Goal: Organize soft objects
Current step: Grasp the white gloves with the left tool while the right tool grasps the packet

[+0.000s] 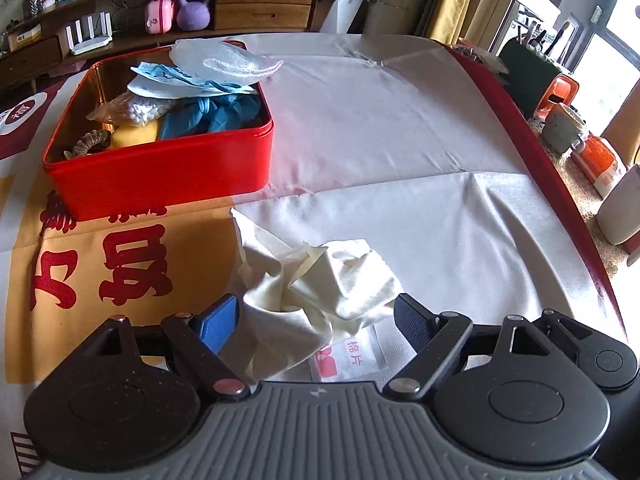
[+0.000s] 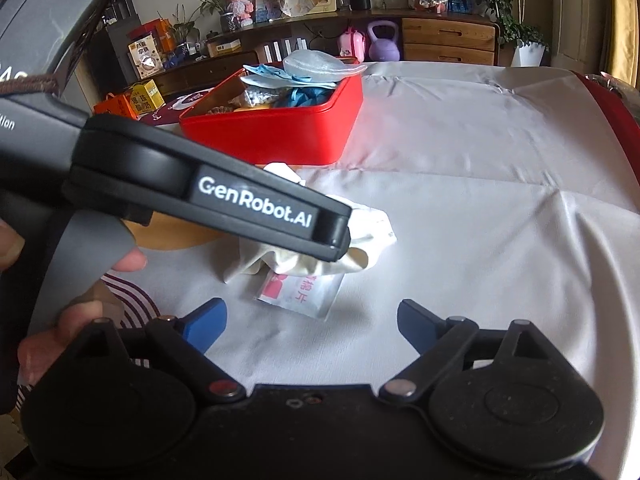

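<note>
A crumpled cream cloth [image 1: 320, 280] lies on the white tablecloth, covering part of a small white packet with red print [image 1: 352, 356]. My left gripper [image 1: 316, 320] is open and low over the cloth, which bunches between its blue pads; I see no pinch. In the right wrist view the left gripper's black body [image 2: 248, 204] hides part of the cloth [image 2: 368, 236]. My right gripper [image 2: 312, 324] stands open just short of the packet [image 2: 300, 290], with nothing between its fingers. A red tin [image 1: 160, 176] at the back left holds blue gloves, masks and other soft items.
The table's red rim [image 1: 532, 152] curves along the right, with cups and bags on the floor beyond. A wooden shelf unit [image 1: 264, 0] with a purple kettlebell stands behind the table. A hand [image 2: 80, 312] holds the left gripper at the left edge.
</note>
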A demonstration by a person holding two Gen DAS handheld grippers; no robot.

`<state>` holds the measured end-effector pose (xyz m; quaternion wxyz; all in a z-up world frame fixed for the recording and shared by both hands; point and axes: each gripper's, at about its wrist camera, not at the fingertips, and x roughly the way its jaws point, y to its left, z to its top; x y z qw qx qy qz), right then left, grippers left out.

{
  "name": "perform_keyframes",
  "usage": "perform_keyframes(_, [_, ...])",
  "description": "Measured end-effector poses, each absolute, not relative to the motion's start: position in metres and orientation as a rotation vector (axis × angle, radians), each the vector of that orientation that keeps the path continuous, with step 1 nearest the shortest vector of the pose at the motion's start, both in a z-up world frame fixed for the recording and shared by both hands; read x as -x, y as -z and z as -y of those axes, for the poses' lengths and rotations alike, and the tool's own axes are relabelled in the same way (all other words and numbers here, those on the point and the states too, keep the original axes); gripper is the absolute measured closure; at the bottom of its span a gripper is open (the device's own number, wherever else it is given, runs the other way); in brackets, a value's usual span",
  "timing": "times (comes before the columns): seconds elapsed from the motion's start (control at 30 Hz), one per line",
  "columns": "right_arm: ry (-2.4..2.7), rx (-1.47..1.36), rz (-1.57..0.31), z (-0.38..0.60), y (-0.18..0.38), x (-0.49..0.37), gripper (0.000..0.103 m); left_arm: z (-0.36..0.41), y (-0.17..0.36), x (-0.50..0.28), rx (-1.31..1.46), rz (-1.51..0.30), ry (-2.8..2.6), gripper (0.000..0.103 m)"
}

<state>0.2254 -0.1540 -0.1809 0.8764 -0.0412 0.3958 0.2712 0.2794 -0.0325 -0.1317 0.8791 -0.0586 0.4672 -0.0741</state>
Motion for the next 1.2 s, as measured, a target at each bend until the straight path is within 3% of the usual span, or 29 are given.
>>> perform_keyframes(0.5, [-0.561,0.191,-0.795,0.133,0.191,-0.232,0.033,0.033,0.144,-0.294,0.107,-0.972,0.150,0.020])
perform_keyframes(0.63, [-0.558,0.258,-0.769,0.125,0.193,-0.224,0.041,0.031,0.147,-0.294,0.111,-0.979,0.149,0.035])
perform_keyframes(0.83, [-0.569,0.271,-0.763,0.122,0.191,-0.219,0.052,0.027,0.148,-0.290,0.130,-0.972,0.150,0.048])
perform_keyframes(1.2, [-0.547,0.252,-0.769,0.126,0.189,-0.215,0.058,0.002,0.146,-0.280,0.221,-0.964,0.086,0.071])
